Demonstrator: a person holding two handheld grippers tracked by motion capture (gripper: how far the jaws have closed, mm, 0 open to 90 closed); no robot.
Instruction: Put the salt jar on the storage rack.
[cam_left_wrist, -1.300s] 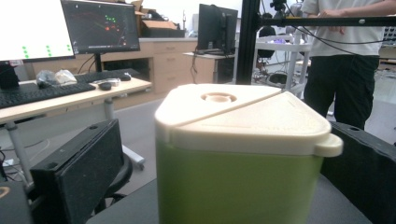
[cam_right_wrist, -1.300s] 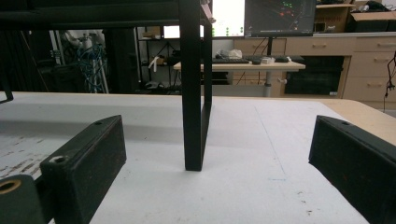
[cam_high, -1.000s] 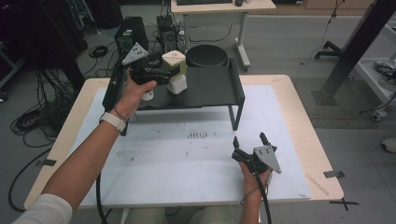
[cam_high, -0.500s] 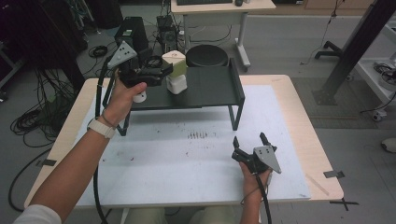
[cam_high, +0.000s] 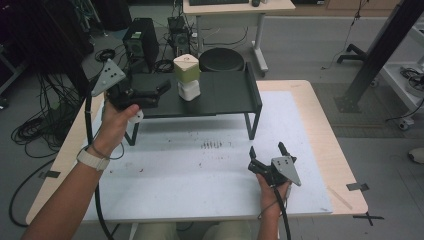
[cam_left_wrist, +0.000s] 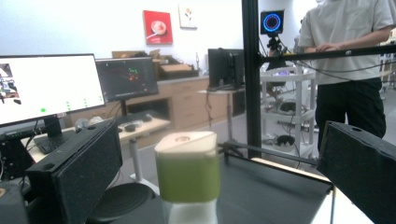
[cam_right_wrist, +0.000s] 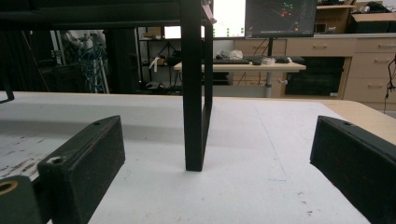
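Green-banded bottle (cam_high: 187, 76) stands upright on the black shelf (cam_high: 225, 95), just ahead of the left tool (cam_high: 161, 91), jaws wide. Slide straight in, centred, then close gently. Right tool (cam_high: 268, 156) rests wide-open, low over the counter (cam_high: 210, 165).

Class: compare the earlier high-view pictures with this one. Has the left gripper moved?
Yes. The left gripper has drawn back leftward along the black shelf, away from the green-and-white bottle, which it was touching a second ago.

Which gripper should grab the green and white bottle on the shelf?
Probably left. The left gripper is open, level with the bottle and aimed at it; the right gripper sits low near the table edge.
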